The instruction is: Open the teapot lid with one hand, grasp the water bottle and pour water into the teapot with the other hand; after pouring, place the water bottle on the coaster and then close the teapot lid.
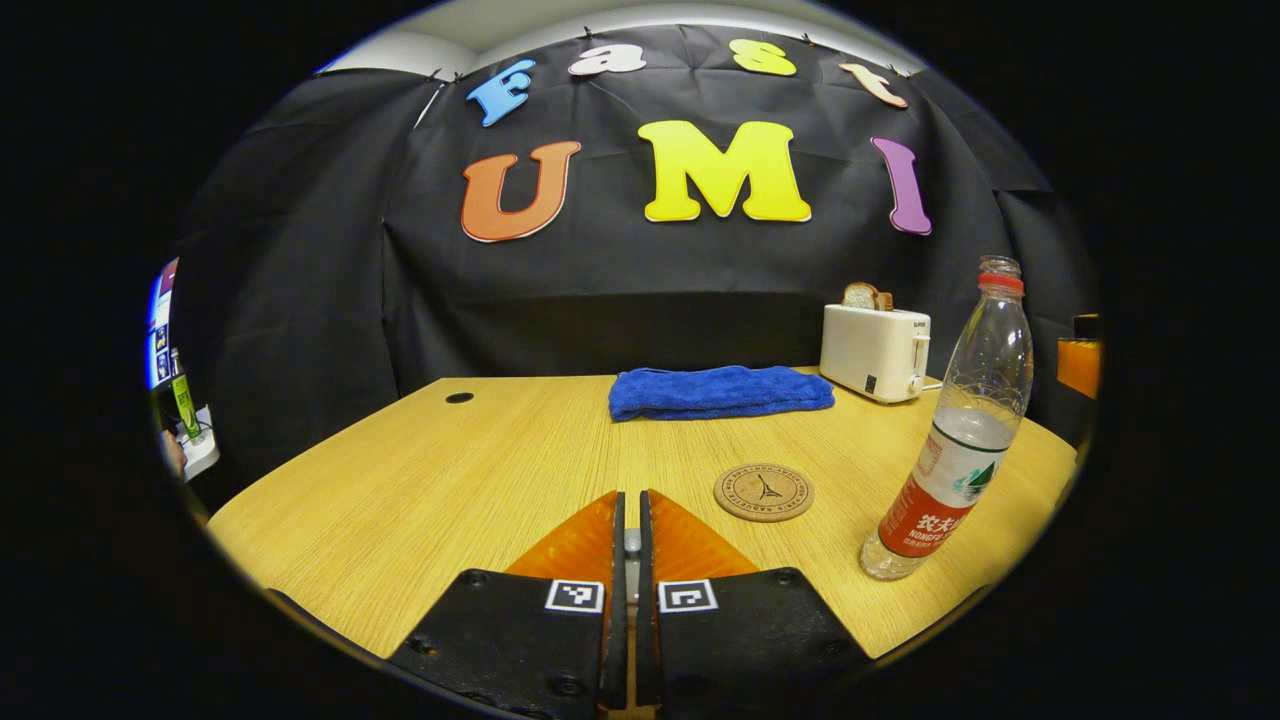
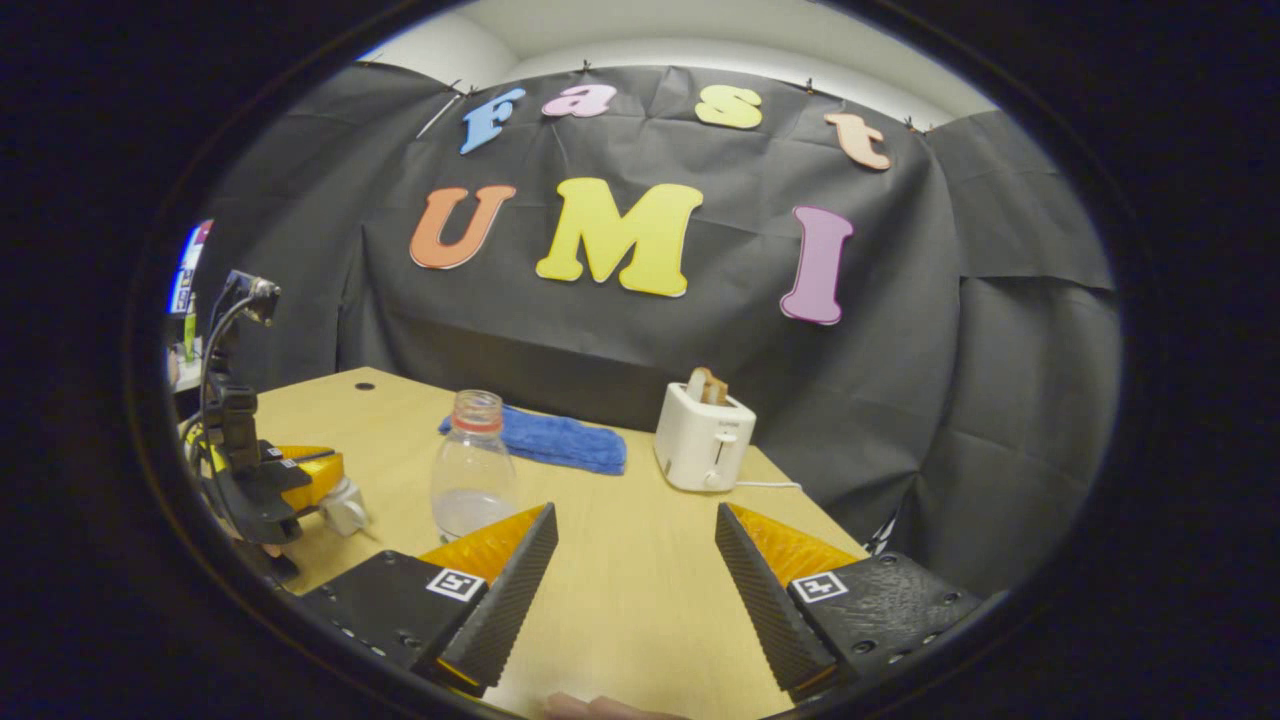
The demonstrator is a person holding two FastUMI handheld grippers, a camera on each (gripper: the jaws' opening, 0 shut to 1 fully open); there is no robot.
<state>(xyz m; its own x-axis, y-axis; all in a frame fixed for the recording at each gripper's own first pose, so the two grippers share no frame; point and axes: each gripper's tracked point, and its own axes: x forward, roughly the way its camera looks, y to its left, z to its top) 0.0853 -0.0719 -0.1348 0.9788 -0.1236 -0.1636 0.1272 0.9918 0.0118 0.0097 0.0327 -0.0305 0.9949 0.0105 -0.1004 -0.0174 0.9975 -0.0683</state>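
Observation:
A clear water bottle (image 1: 950, 440) with a red label and no cap stands upright on the wooden table (image 1: 420, 480), holding a little water. It is just right of a round cork coaster (image 1: 763, 492) and apart from it. My left gripper (image 1: 631, 497) is shut low over the table, left of the coaster, and I see nothing held between its fingers. In the right gripper view the bottle (image 2: 473, 470) stands ahead and to the left of my right gripper (image 2: 635, 515), which is wide open and empty. The left gripper (image 2: 275, 480) shows farther off at the left.
A folded blue towel (image 1: 720, 392) lies at the back of the table. Right of it stands a white toaster (image 1: 875, 350) with bread in its slots, also seen as the toaster (image 2: 703, 437). The table's right edge (image 2: 800, 500) runs just past it.

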